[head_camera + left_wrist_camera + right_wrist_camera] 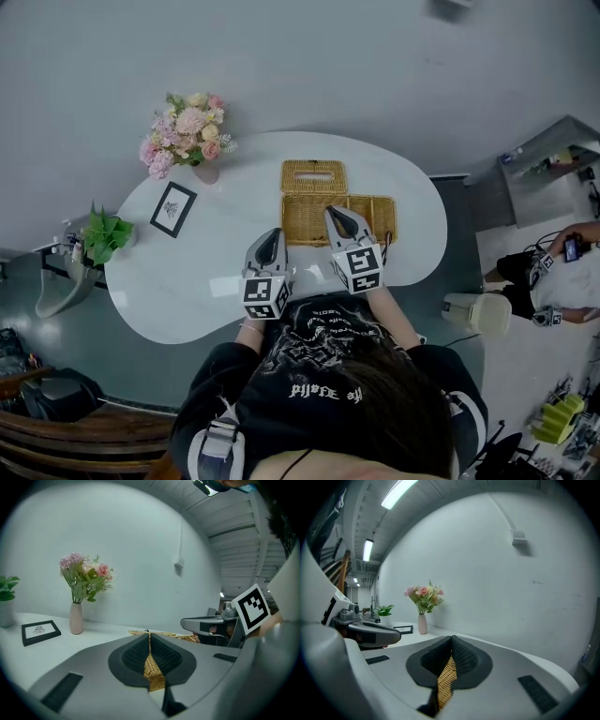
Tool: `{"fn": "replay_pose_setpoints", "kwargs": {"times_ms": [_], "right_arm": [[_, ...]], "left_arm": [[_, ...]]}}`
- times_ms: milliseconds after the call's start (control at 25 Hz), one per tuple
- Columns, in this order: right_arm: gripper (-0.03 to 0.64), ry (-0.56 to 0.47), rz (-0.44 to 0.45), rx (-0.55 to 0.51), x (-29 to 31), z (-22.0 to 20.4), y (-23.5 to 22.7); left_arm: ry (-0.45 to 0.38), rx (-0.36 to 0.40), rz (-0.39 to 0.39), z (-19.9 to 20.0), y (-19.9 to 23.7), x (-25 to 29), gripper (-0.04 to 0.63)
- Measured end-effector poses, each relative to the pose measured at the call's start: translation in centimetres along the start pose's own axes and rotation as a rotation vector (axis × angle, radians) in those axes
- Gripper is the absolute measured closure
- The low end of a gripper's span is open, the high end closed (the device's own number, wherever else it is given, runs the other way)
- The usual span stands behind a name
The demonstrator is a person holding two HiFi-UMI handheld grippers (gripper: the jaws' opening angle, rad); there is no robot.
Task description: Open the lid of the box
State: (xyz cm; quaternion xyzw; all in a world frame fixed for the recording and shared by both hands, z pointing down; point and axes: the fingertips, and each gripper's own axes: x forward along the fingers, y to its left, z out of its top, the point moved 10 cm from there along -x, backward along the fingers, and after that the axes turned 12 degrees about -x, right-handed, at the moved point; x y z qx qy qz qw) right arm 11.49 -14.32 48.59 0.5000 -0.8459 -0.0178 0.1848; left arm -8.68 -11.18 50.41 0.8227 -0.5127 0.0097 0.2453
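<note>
Well, at the far left of the white, bean-shaped table (216, 272) sits a leafy green potted plant (105, 234). Beside it lies a small black-framed picture (173, 208), and behind that stands a pale vase of pink and cream flowers (187, 131).

Near the table's front edge, the left tool (272, 234) points at the near left corner of the golden woven wicker box (361, 217). In the left gripper view, this left tool (147, 634) has its jaws together at the tips. A sliver of the wicker box (154, 677) shows in the slit between the black ribbed pads (133, 656). I cannot tell whether the weave is pinched or only lies behind.

The box rests at the middle of the table, towards its right half. A smaller woven panel with a slot (313, 176) adjoins its far edge on the left.

The right tool (336, 214) hangs over the box's near side. In the right gripper view, that right tool (451, 639) is likewise closed, with a strip of wicker (446, 681) visible between its pads.

Off to the right, away from the table, a seated person (553, 272) holds a small device.
</note>
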Motion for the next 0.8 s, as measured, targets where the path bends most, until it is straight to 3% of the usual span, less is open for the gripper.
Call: {"fn": "replay_pose_setpoints", "kwargs": {"times_ms": [800], "right_arm": [[0.592,-0.005,-0.002,-0.009,-0.27,-0.16,-0.55]], "left_arm": [[0.013,0.004,-0.004,0.03,-0.16,0.33,0.569]]}}
